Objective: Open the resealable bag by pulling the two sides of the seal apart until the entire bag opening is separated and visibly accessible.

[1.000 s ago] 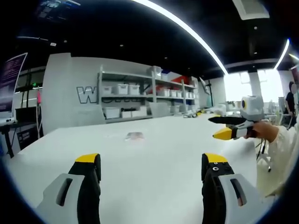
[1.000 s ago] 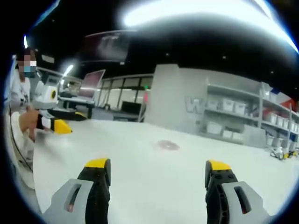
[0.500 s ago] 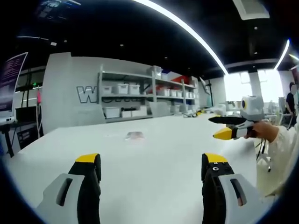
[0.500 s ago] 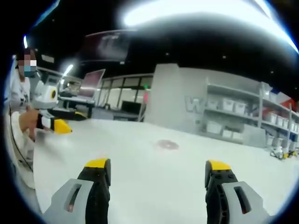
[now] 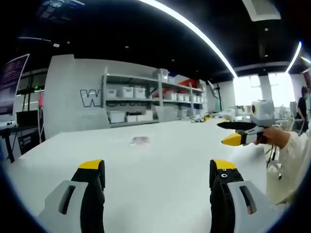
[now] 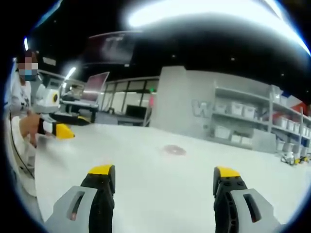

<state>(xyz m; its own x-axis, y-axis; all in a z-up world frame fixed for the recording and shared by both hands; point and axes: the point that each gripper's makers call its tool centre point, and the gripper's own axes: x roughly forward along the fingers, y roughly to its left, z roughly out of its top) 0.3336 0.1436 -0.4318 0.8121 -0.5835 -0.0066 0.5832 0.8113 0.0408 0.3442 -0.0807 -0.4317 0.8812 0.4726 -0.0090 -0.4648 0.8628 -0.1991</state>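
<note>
Smooth matt white table (image 5: 160, 155); clear glossy plastic bag (image 5: 140, 141).

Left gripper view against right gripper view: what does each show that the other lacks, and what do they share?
The left gripper view has bright windows and the right gripper entering from the right, held in a hand. The right gripper view has a dark tilted screen and the left gripper entering from the left. Both share the white table, the small flat pinkish resealable bag lying untouched on it, the grey shelf of white bins, and open jaws in front.
</note>
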